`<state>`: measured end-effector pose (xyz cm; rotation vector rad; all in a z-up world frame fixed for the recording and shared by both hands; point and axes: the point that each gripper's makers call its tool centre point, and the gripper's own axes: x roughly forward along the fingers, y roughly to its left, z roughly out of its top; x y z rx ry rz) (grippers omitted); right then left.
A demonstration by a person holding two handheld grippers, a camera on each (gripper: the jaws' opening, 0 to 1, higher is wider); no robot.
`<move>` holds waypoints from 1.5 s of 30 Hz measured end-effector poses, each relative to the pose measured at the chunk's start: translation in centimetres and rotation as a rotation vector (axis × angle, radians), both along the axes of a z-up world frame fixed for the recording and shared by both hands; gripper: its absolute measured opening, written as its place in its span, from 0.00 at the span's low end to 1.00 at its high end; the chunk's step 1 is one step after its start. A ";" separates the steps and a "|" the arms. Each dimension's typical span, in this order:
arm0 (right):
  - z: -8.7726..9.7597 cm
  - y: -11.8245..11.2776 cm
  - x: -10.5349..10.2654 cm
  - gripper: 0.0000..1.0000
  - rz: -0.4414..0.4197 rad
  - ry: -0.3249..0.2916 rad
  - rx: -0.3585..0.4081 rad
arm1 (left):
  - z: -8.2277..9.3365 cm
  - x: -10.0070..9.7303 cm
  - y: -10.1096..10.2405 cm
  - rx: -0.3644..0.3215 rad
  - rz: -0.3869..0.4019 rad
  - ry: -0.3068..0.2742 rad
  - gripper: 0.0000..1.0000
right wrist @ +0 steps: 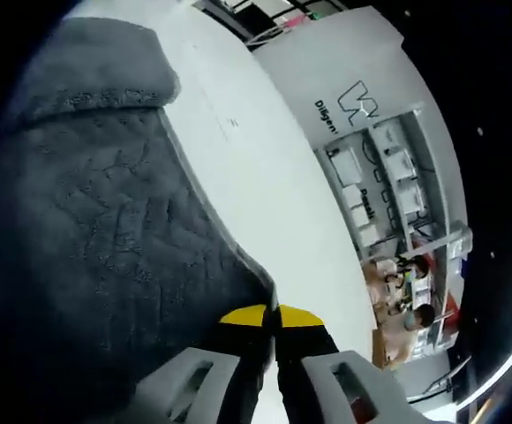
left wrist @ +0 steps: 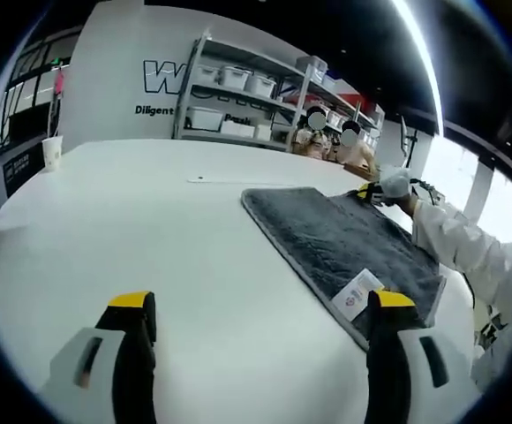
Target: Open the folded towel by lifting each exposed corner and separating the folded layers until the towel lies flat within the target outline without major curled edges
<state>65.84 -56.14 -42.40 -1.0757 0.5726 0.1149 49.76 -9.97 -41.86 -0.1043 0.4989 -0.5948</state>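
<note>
A dark grey towel (left wrist: 344, 237) lies spread on the white table (left wrist: 150, 238), its near corner carrying a white label (left wrist: 357, 295). My left gripper (left wrist: 260, 318) hovers open over bare table beside that corner, its right fingertip (left wrist: 388, 305) close to the label. In the left gripper view my right gripper (left wrist: 366, 193) sits at the towel's far corner, held by a gloved hand (left wrist: 395, 183) with a white sleeve. In the right gripper view the towel (right wrist: 88, 230) spreads to the left, and my right gripper (right wrist: 269, 318) is shut on its edge, jaws pressed together.
A paper cup (left wrist: 52, 152) stands at the table's far left. Behind the table run shelves with white bins (left wrist: 238, 84), and people sit near the far edge (left wrist: 327, 141). Open table surface stretches left of the towel.
</note>
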 end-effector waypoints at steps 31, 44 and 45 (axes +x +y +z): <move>4.5 -3.6 -1.2 0.68 -0.144 -0.041 0.408 | -0.4 0.1 0.1 0.022 0.001 0.013 0.98; 4.5 -5.7 -8.9 0.99 -0.244 0.083 0.589 | -0.4 0.1 -0.1 0.022 -0.007 0.012 0.99; 4.6 -5.8 -9.7 0.99 -0.238 0.084 0.602 | -0.4 0.0 -0.1 0.022 -0.007 0.012 0.99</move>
